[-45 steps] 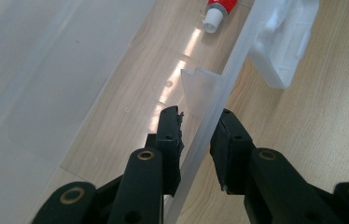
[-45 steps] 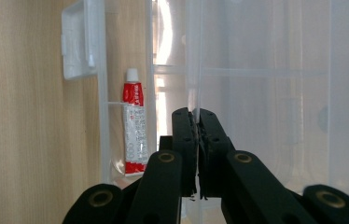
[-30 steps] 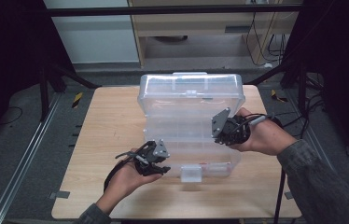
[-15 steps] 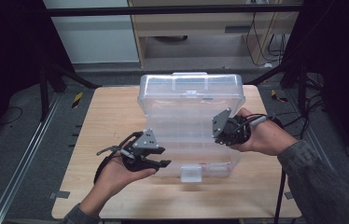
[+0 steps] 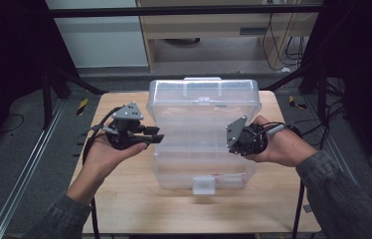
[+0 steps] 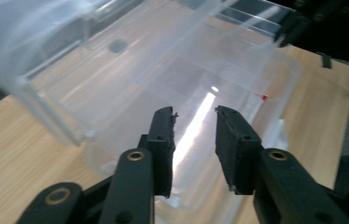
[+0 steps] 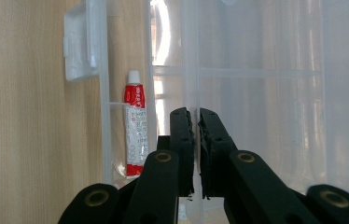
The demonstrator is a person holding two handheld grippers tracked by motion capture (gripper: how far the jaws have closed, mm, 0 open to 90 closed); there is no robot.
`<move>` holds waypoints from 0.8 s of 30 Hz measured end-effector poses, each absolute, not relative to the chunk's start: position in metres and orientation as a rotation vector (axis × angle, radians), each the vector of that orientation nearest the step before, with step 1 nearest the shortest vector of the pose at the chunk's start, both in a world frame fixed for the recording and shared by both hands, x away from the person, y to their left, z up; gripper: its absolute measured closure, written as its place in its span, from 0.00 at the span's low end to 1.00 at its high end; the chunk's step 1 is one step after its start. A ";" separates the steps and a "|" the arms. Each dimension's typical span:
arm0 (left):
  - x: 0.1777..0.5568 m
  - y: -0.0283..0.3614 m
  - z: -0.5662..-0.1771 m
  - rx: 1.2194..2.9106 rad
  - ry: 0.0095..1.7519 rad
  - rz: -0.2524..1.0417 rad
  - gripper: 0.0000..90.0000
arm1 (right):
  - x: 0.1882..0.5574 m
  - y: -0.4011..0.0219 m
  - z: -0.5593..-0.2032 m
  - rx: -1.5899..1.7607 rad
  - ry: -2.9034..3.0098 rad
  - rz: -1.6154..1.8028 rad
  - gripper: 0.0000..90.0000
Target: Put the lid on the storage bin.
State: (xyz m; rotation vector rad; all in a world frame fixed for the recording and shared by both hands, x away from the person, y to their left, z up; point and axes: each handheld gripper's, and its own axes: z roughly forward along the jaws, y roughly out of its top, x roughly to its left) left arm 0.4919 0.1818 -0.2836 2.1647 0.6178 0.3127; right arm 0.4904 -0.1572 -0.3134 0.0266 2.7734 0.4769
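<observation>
On the wooden table (image 5: 124, 199), clear plastic organizer box (image 5: 204, 149), right gripper (image 7: 196, 116) fingers clenched on its wall, left gripper (image 6: 195, 123) fingers closing, released, empty.

Clear plastic box (image 5: 204, 134); red-white tube (image 7: 135, 135); black tongs (image 6: 195, 140); pale wood table (image 5: 124, 199).

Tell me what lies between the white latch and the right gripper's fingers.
In the right gripper view, a red-and-white tube lies inside the clear box, between the latch and the right gripper, whose fingers clamp a thin clear wall.
</observation>
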 end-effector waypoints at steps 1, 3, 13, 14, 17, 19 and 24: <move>0.500 0.185 -0.283 2.170 0.641 0.317 0.82 | 0.490 -0.157 -0.314 0.027 2.773 0.477 0.95; 0.508 0.188 -0.282 2.171 0.667 0.306 0.86 | 0.490 -0.157 -0.314 0.027 2.774 0.475 0.95; 0.529 0.192 -0.280 2.133 0.737 0.277 0.97 | 0.489 -0.157 -0.315 0.026 2.771 0.476 0.94; 0.529 0.192 -0.280 2.133 0.737 0.277 0.97 | 0.489 -0.157 -0.315 0.026 2.771 0.476 0.94; 0.533 0.193 -0.281 2.116 0.762 0.280 0.98 | 0.489 -0.157 -0.316 0.029 2.775 0.476 0.93; 0.533 0.193 -0.281 2.117 0.765 0.279 0.98 | 0.489 -0.157 -0.316 0.031 2.775 0.476 0.93; 0.532 0.194 -0.282 2.118 0.773 0.281 0.99 | 0.487 -0.158 -0.318 0.030 2.776 0.477 0.93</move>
